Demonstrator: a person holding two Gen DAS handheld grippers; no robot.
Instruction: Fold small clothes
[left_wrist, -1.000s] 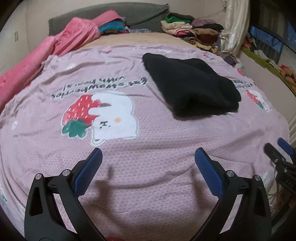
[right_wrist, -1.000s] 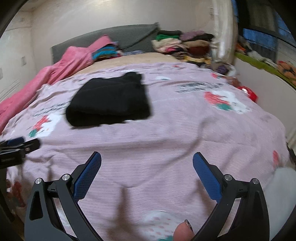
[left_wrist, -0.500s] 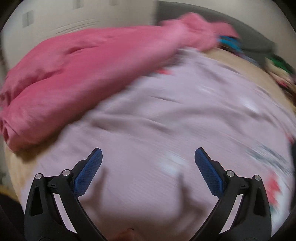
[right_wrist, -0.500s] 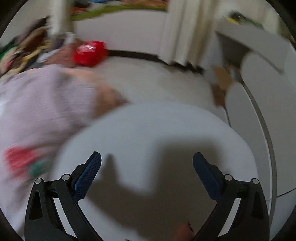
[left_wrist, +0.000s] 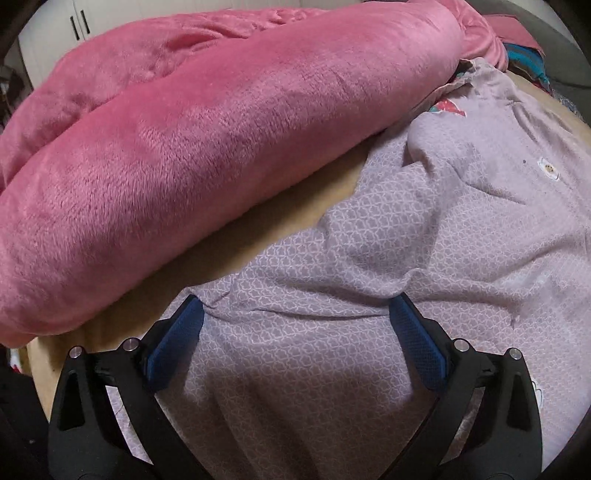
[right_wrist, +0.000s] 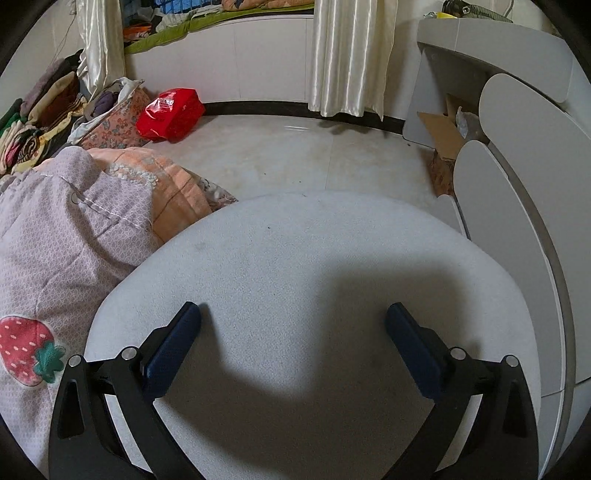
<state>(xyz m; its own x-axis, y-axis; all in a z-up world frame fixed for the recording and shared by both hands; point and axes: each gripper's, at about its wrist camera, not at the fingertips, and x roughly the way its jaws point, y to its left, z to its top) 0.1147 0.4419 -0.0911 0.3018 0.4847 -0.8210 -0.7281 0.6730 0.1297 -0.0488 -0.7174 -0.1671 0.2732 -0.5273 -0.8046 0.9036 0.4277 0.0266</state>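
I am looking across a bedroom, with a bed under a lilac bedspread (left_wrist: 369, 332) printed in a fine white lattice. In my left wrist view the spread is rumpled into soft ridges, and a bare tan strip of mattress (left_wrist: 229, 236) shows beside it. A thick pink plush blanket (left_wrist: 192, 140), rolled into a long bolster, lies along the far side of that strip, its long axis running from lower left to upper right. My left tongs (left_wrist: 295, 321) are spread wide with nothing between them, their blue pads pressed down against the wrinkled spread.

In my right wrist view a pale grey rounded surface (right_wrist: 314, 295) fills the foreground, and I cannot tell what it is. My right tongs (right_wrist: 293, 325) hang over it, also spread wide and holding nothing. To the left the bedspread's edge shows a printed strawberry (right_wrist: 26, 350), with an orange quilt (right_wrist: 170, 184) peeking out beneath. Beyond lie a pale tiled floor (right_wrist: 295, 147), a red bag (right_wrist: 170, 114) and cream curtains (right_wrist: 343, 55). A pile of folded clothes (right_wrist: 40, 107) sits at the far left edge, too small to tell how each piece lies.
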